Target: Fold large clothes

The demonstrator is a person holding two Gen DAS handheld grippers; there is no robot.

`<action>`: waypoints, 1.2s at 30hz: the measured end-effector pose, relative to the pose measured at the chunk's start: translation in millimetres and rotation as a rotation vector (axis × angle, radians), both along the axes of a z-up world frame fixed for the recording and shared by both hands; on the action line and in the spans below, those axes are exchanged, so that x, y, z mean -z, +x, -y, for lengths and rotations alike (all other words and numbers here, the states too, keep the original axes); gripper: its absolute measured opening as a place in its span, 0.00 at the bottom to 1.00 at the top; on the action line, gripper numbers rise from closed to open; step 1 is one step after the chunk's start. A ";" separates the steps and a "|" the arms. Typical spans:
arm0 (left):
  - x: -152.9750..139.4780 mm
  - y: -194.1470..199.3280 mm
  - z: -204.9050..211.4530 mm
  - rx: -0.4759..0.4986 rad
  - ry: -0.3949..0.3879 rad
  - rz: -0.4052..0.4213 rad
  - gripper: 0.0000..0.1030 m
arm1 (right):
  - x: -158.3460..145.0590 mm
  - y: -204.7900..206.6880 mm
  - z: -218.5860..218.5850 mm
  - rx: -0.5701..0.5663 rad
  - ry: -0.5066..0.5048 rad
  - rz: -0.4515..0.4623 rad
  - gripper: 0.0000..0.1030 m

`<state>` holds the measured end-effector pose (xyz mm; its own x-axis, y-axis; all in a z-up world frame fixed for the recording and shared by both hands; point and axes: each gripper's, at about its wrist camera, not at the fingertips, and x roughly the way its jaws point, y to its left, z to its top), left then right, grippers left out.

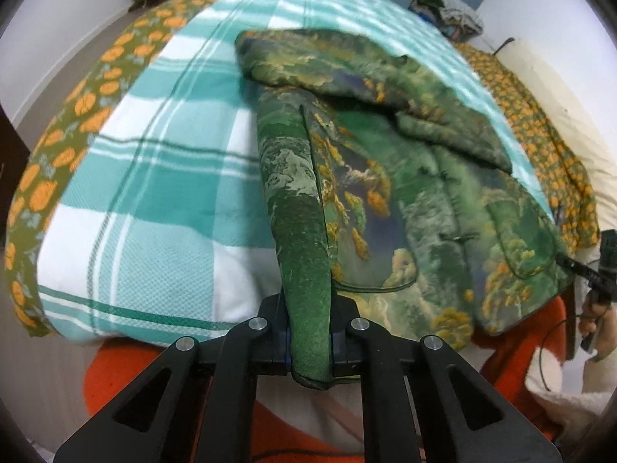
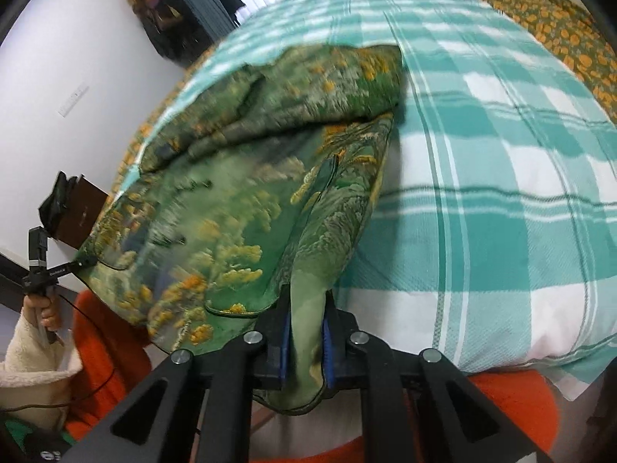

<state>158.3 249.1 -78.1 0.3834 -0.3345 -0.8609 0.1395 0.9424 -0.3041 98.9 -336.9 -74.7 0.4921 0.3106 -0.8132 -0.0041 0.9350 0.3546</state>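
Observation:
A green jacket with a landscape print (image 1: 405,177) lies on a teal and white checked blanket (image 1: 162,177) on a bed. My left gripper (image 1: 310,332) is shut on the jacket's near left hem corner. My right gripper (image 2: 306,332) is shut on the jacket (image 2: 231,200) at its near right hem corner. Each gripper also shows in the other's view, the right one (image 1: 590,274) at the far right edge and the left one (image 2: 50,270) at the far left edge. A sleeve is folded across the jacket's far end.
An olive sheet with orange flowers (image 1: 77,115) lies under the blanket. An orange cloth (image 1: 123,370) hangs at the near bed edge. White walls flank the bed; piled clothes (image 1: 451,11) sit at the far end.

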 end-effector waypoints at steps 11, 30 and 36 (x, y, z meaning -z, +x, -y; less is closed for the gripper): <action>-32.4 -78.1 -39.2 -0.016 -0.087 -0.066 0.09 | -33.6 -68.4 -5.5 -0.072 0.134 -0.049 0.13; -25.2 179.5 -0.2 -0.215 -0.125 0.127 0.46 | -4.7 170.2 55.3 0.282 0.317 0.113 0.19; -33.0 165.3 -27.1 -0.212 -0.219 0.186 0.89 | 17.5 167.5 65.2 0.326 0.466 0.154 0.87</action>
<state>323.6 276.2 -45.0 0.6076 -0.3997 -0.6863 0.0196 0.8714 -0.4902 266.4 -402.1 -92.2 0.7238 0.4309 -0.5389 0.1735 0.6424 0.7465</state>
